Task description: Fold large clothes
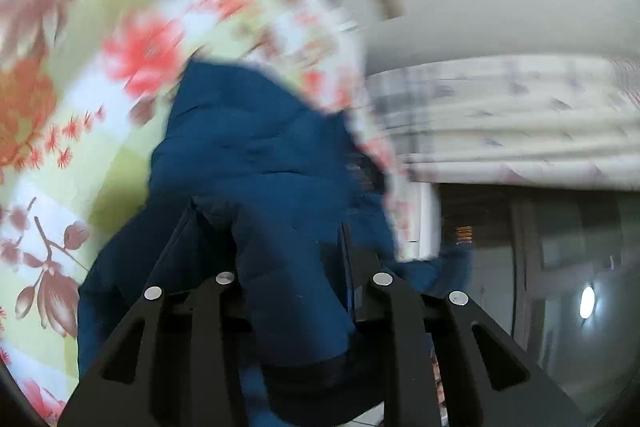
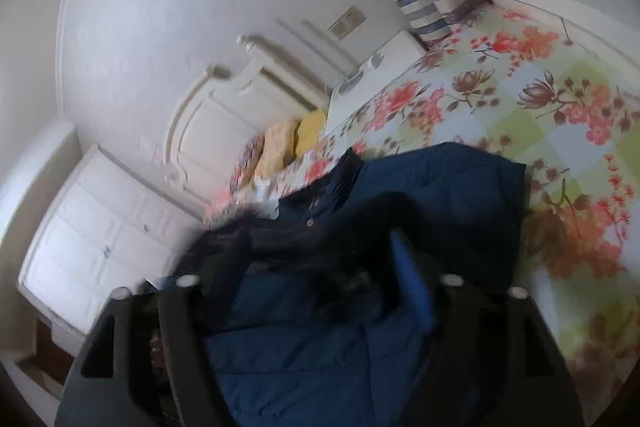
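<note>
At the bottom of the left wrist view, the left claw is clamped on a thick bunch of the blue padded jacket; at the bottom of the right wrist view, the right claw grips another bunched part of it, dark lining between its fingers. The likely trouble is slippage: the puffy, slick-looking fabric is gathered unevenly, so a fast swing, which the blur suggests, could pull a layer free or leave the fold lopsided. The jacket is deep blue, quilted and crumpled, with a small snap near its dark collar. It hangs from both claws and trails onto the bed with its flowered sheet, mid-frame.
</note>
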A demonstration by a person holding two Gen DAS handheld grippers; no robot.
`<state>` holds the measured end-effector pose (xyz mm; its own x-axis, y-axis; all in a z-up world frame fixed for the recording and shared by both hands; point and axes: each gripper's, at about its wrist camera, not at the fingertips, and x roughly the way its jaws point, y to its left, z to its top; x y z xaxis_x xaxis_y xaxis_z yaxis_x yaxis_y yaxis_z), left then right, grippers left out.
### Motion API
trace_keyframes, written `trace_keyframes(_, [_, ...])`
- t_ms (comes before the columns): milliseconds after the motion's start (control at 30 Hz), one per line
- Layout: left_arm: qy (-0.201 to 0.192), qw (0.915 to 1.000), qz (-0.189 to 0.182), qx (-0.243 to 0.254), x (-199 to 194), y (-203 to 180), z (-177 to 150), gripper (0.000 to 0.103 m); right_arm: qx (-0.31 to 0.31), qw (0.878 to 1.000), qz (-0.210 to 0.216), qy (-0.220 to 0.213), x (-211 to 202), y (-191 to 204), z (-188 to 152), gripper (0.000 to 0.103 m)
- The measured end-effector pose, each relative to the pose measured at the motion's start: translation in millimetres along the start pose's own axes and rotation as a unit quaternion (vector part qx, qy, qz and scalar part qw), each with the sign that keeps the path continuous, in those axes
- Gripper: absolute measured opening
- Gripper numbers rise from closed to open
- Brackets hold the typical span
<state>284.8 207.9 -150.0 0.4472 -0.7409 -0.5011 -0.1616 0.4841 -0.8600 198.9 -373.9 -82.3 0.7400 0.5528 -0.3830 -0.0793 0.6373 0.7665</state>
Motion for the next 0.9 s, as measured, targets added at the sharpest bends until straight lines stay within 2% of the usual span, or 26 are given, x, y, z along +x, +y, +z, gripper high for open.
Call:
trace_keyframes(33, [0.004,0.9999,-0.012,-0.004,1,3,3,0.024,0.001,1.000,0.007,-0.003,1,-7,-1,0.071])
trace_keyframes(67, [0.011,0.9992,-0.037,-0.004,-1,4,9,0.041,0.000,1.000,0.007,-0.006,2,-13,-2,0.071])
trace_keyframes(100, [0.017,0.9980,-0.060,-0.006,-5,3,14,0.081,-0.004,1.000,-0.001,-0.009,2,-19,-3,0.071])
trace_keyframes(133, [0.019,0.9969,-0.075,-0.007,-8,1,18,0.097,-0.014,1.000,-0.020,-0.011,2,-24,-3,0.071])
trace_keyframes(167, [0.017,0.9963,-0.084,-0.008,-15,-4,25,0.099,-0.023,0.999,-0.037,-0.010,4,-30,-3,0.071])
trace_keyframes(233, [0.014,0.9992,-0.035,0.009,-31,-21,40,0.099,-0.037,0.997,-0.069,-0.002,11,-37,-2,0.071])
trace_keyframes(300, [-0.022,0.9985,-0.009,0.048,-50,-39,47,0.099,-0.061,0.994,-0.090,0.004,17,-37,-2,0.071])
trace_keyframes(333, [-0.045,0.9955,0.012,0.082,-61,-50,49,0.099,-0.088,0.990,-0.106,0.009,22,-32,-1,0.071])
trace_keyframes(400, [-0.061,0.9884,0.042,0.132,-68,-60,49,0.099,-0.138,0.982,-0.127,0.029,33,-22,0,0.071])
trace_keyframes(467, [-0.050,0.9816,0.070,0.170,-60,-57,47,0.099,-0.183,0.970,-0.144,0.066,45,-13,1,0.071])
trace_keyframes(533, [-0.035,0.9766,0.079,0.197,-48,-49,44,0.099,-0.214,0.961,-0.144,0.097,59,-10,4,0.072])
trace_keyframes(633, [-0.018,0.9659,0.098,0.239,-26,-33,34,0.099,-0.235,0.952,-0.132,0.148,83,-11,14,0.076])
trace_keyframes(733, [0.006,0.9595,0.104,0.262,0,-22,35,0.099,-0.247,0.941,-0.136,0.187,102,-16,19,0.078])
trace_keyframes(833, [0.024,0.9545,0.108,0.277,22,-16,40,0.099,-0.237,0.941,-0.121,0.209,115,-27,23,0.082])
trace_keyframes(900, [0.038,0.9540,0.104,0.279,36,-16,45,0.099,-0.215,0.948,-0.101,0.212,119,-37,24,0.083])
